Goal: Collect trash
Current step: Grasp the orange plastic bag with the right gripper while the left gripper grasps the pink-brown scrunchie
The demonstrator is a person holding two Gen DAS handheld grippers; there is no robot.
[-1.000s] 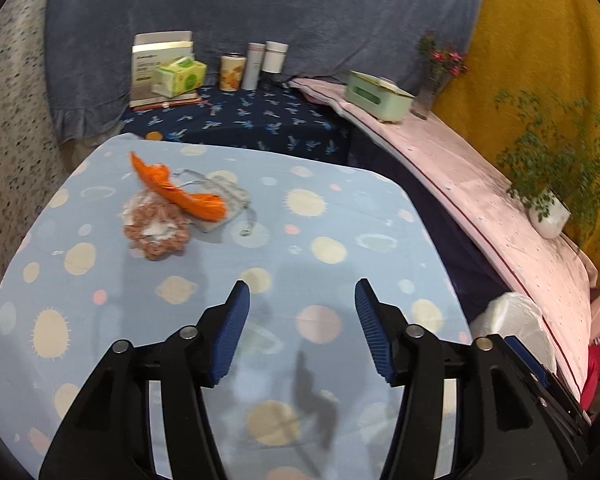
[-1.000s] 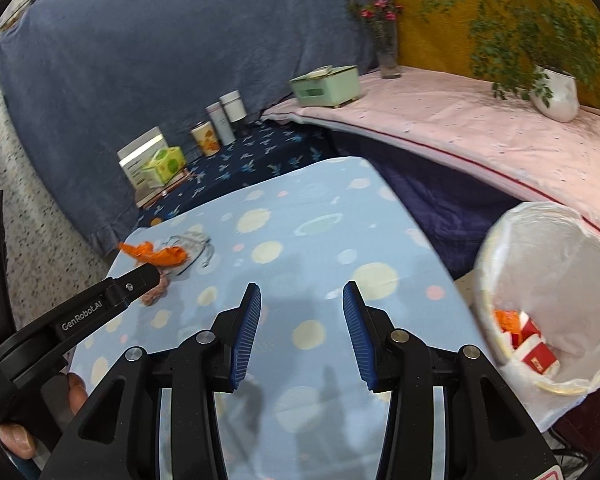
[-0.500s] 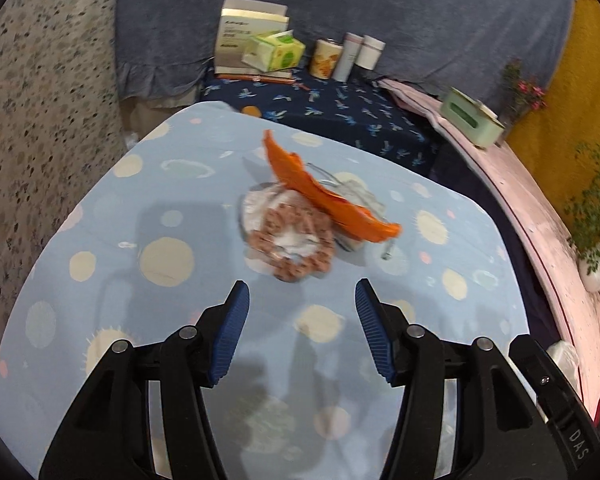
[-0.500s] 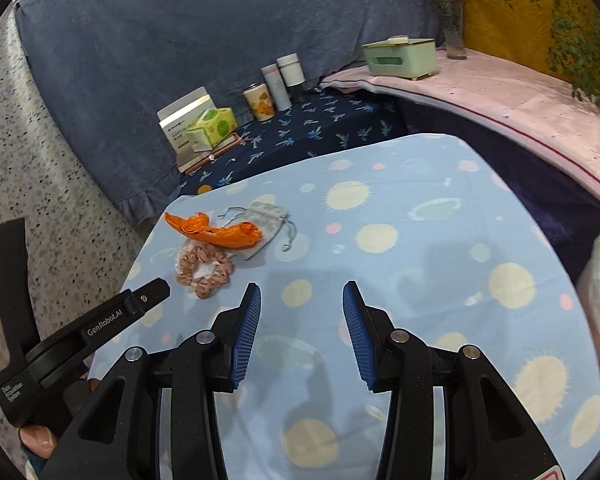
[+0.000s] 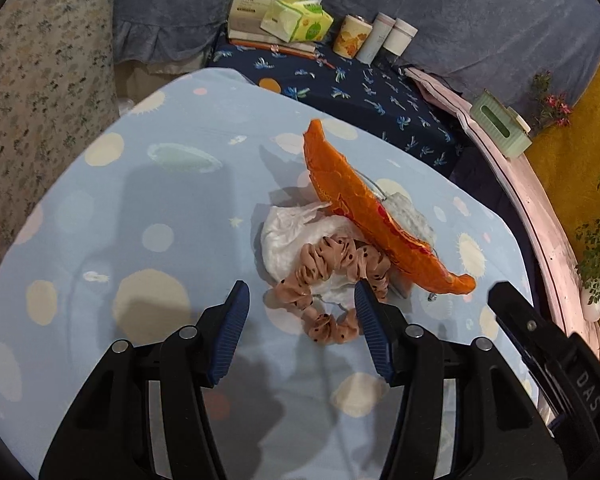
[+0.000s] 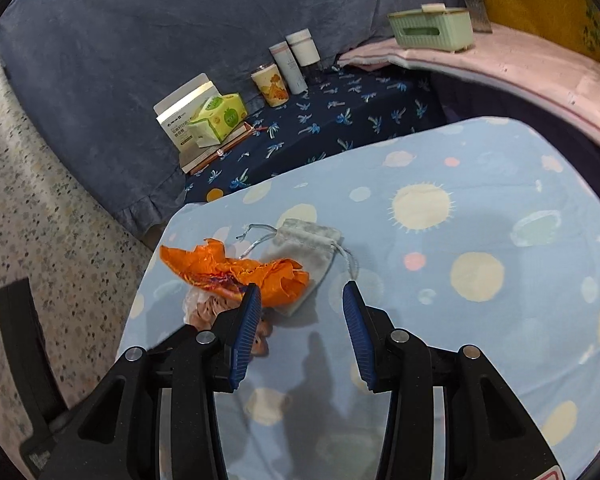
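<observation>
A crumpled orange wrapper [image 5: 364,208] lies on the blue spotted tablecloth [image 5: 140,200], over a grey drawstring pouch [image 5: 410,210]. A crumpled white tissue [image 5: 288,236] and a pink dotted scrunchie [image 5: 332,272] lie beside it. My left gripper [image 5: 302,300] is open, its fingertips either side of the scrunchie and tissue. My right gripper [image 6: 300,304] is open just in front of the orange wrapper [image 6: 236,268] and pouch [image 6: 308,252]. Its left finger hides part of the scrunchie [image 6: 208,312].
On the dark blue patterned cloth [image 6: 332,120] behind stand a white box [image 5: 268,0], a green tissue pack [image 5: 296,20], a cup [image 5: 356,36] and two bottles [image 5: 388,36]. A green tissue box [image 6: 432,28] sits on the pink ledge [image 6: 540,60]. Speckled floor [image 6: 40,200] lies to the left.
Both grippers have swung left and closed in on the trash pile. The left gripper's fingers now flank the scrunchie. The white bin bag has left the right wrist view.
</observation>
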